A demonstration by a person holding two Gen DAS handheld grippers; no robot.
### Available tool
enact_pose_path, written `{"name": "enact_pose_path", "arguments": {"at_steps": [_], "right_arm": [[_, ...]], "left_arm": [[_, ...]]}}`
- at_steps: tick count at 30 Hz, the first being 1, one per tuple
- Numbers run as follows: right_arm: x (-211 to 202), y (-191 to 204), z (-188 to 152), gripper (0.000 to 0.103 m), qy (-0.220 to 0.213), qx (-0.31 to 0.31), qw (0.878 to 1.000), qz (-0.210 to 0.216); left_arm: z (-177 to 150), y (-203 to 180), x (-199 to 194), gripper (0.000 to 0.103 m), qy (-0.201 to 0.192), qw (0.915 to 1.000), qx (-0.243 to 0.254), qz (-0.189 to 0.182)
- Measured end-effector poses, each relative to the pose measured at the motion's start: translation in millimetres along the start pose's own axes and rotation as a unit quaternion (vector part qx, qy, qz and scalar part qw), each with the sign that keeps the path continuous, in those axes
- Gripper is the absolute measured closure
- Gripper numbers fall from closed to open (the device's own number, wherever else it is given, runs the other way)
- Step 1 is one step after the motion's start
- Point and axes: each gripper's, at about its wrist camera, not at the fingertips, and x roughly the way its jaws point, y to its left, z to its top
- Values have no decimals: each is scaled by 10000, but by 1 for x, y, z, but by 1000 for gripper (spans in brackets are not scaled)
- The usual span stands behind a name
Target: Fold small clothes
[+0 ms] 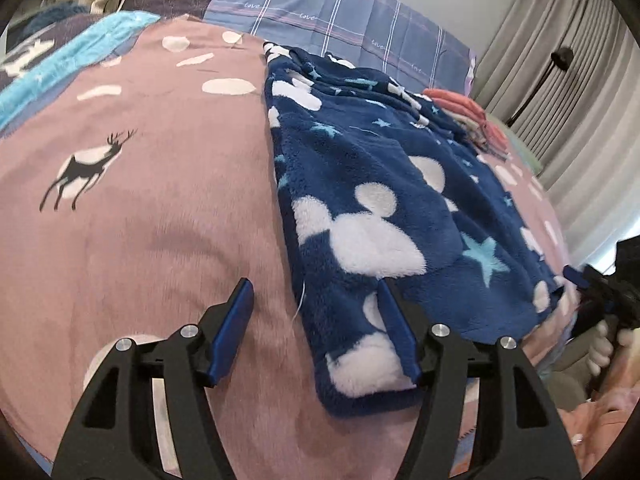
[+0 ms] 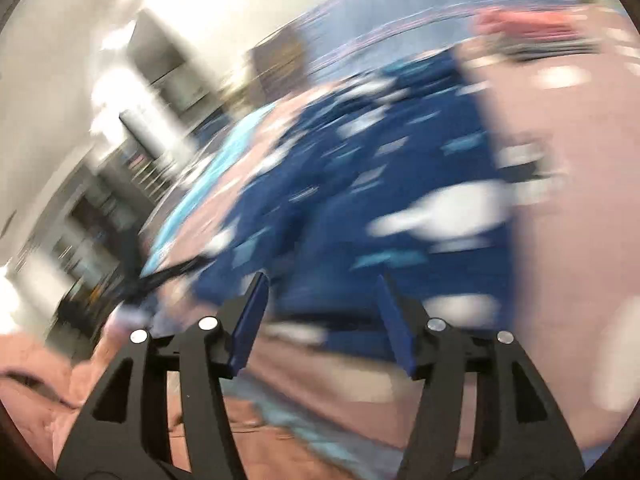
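Two grippers are showing, one per view, both with jaws standing apart and nothing clamped. In the left wrist view, the pink quilt (image 1: 152,208) is filling the frame from 9 o'clock, its deer print (image 1: 86,168) lying at about 9 o'clock. The left gripper (image 1: 316,328) is sitting at 6 o'clock: its left finger is hanging over bare quilt, its right finger over the near corner of the fleece (image 1: 384,208). The fleece, navy with white patches and pale stars, is lying flat on the quilt and running from 6 o'clock up towards 1 o'clock. A pile of folded pink items (image 1: 472,120) is resting beyond it at 2 o'clock. The right gripper (image 1: 592,284) is appearing at 3 o'clock, blurred. In the right wrist view, everything is smearing with motion; the right gripper (image 2: 320,320) is hovering at 6 o'clock before the fleece (image 2: 360,184), which is occupying the centre.
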Motion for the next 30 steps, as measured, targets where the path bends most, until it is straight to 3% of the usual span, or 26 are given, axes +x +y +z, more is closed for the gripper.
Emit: {"name": "enact_pose_path", "arguments": {"at_steps": [2,3,6,9,11,13,14,16,19,22,24,27,30], "right_arm": [[-7,-32,-2,45,5,622,9975,-323],[-5,-49,-6,45,86,1000,9947,-239],[13,-73,-19,45,305,1693,9843,386],[33,-69,-9,44,425,1678,9808,899],[47,-69,1,44,592,1694,9775,1114],[56,-65,8,55,667,1629,9791,1016],[58,-64,11,81,686,1650,9793,956],[51,-64,12,87,494,1773,9761,1155],[25,-53,13,89,114,1663,9755,1436],[-10,-36,22,91,-330,1305,9747,1782],[-34,-20,30,91,-648,999,9733,1963],[-84,5,31,92,-1207,627,9615,2389],[-139,24,23,91,-1761,106,9579,2266]], "left_arm": [[-4,0,-2,38,36,9997,-117,-213],[-6,1,-4,38,45,9993,-175,-336],[-12,3,-4,38,64,9970,-368,-682],[-6,10,3,38,36,9921,-690,-1051],[-2,10,14,42,43,9851,-843,-1500],[1,5,21,70,83,9859,-802,-1464],[3,4,27,89,159,9850,-874,-1478],[5,3,24,91,50,9828,-963,-1578],[14,-14,-3,92,-454,9827,-621,-1683],[29,-38,-44,93,-990,9750,-166,-1982],[38,-59,-78,94,-1386,9660,220,-2171],[41,-81,-122,94,-1878,9527,559,-2322],[32,-93,-177,93,-2411,9405,753,-2274]]}}
